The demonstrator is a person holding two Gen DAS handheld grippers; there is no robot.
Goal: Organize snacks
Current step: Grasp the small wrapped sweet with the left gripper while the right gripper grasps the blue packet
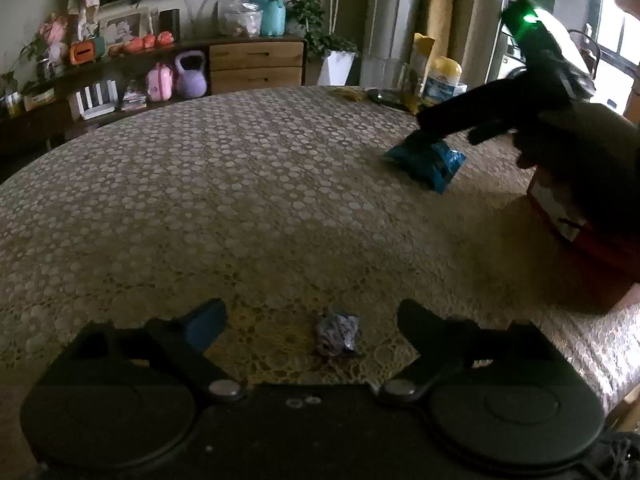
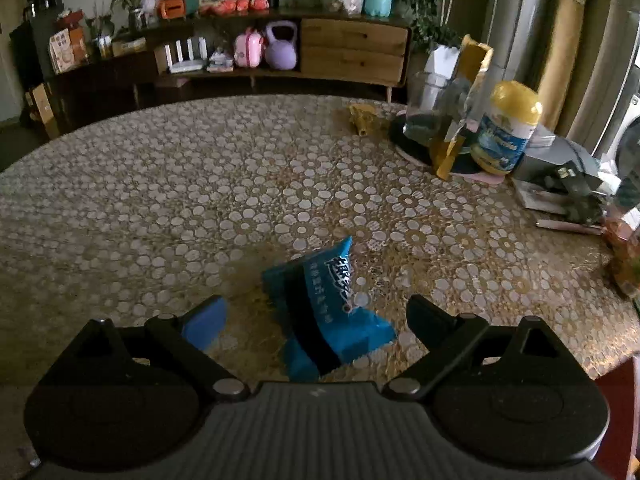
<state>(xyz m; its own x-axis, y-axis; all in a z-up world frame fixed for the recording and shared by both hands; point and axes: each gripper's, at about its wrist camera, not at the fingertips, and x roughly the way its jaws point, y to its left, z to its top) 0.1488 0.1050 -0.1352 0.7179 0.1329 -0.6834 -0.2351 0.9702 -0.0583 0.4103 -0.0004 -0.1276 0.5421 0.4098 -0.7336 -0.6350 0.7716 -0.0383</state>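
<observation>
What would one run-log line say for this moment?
left gripper: open around small wrapper | right gripper: open around blue packet

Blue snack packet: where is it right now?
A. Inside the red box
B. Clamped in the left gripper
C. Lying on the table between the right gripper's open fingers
C: the blue snack packet lies on the tablecloth, the right gripper open around it.

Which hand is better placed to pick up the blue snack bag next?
Right. The right gripper is open with the blue snack bag between its fingers. The left gripper straddles a small crumpled wrapper, far from it.
</observation>
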